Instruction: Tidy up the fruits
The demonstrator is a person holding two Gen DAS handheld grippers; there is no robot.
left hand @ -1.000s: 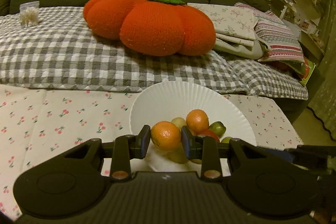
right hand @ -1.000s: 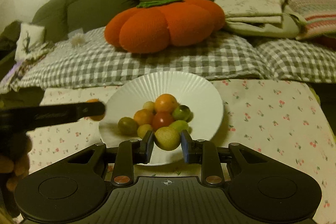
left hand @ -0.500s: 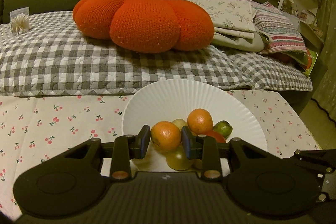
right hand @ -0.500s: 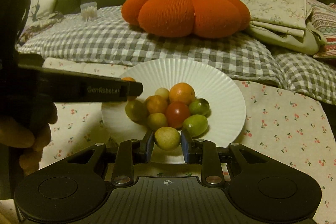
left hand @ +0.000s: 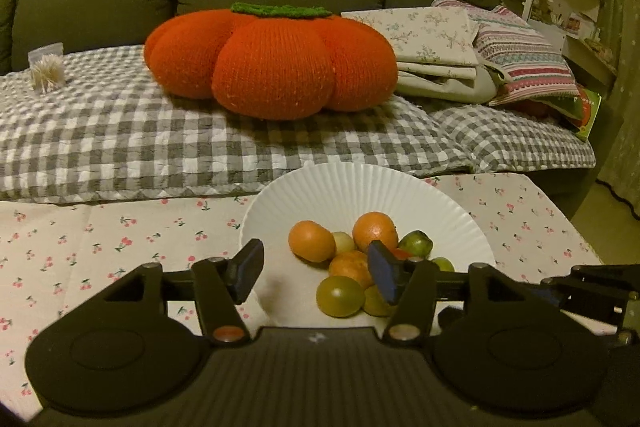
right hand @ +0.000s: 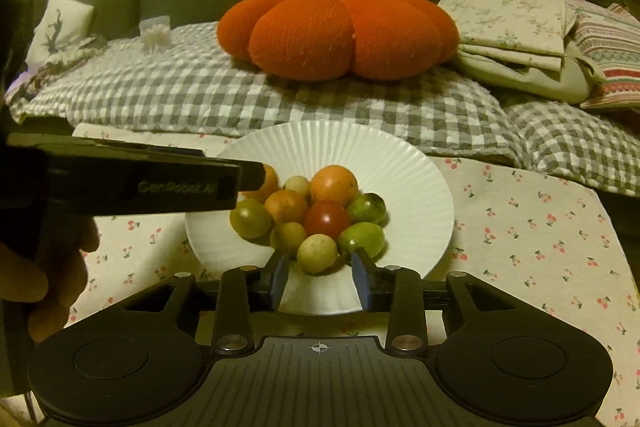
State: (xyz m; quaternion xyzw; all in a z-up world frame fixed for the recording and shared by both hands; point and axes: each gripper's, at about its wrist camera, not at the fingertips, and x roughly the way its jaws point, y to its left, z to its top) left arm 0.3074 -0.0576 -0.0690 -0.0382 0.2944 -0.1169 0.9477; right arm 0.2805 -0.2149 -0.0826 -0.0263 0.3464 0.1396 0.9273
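Observation:
A white fluted paper plate [left hand: 360, 187] [right hand: 400, 163] on the cherry-print table holds a heap of small oranges, green and yellow fruits and one red one [right hand: 326, 218]. My left gripper [left hand: 316, 273] hovers at the plate's near-left side with its jaws opening and nothing between them. An orange [left hand: 311, 241] lies on the plate just beyond them. My right gripper [right hand: 320, 279] is at the near rim, jaws opening. A yellow fruit [right hand: 317, 253] rests on the plate between its fingertips, and the pads stand clear of it.
The left gripper's black body [right hand: 140, 187] and the hand holding it [right hand: 52, 279] reach in from the left of the right wrist view. Behind the table is a sofa with a checked blanket [left hand: 160, 147], a big orange pumpkin cushion [left hand: 272, 63] and folded bedding [left hand: 440, 47].
Both grippers have opened. The left let its orange go onto the plate, the right let the yellow fruit down at the near edge of the heap. Both hands stayed roughly in place.

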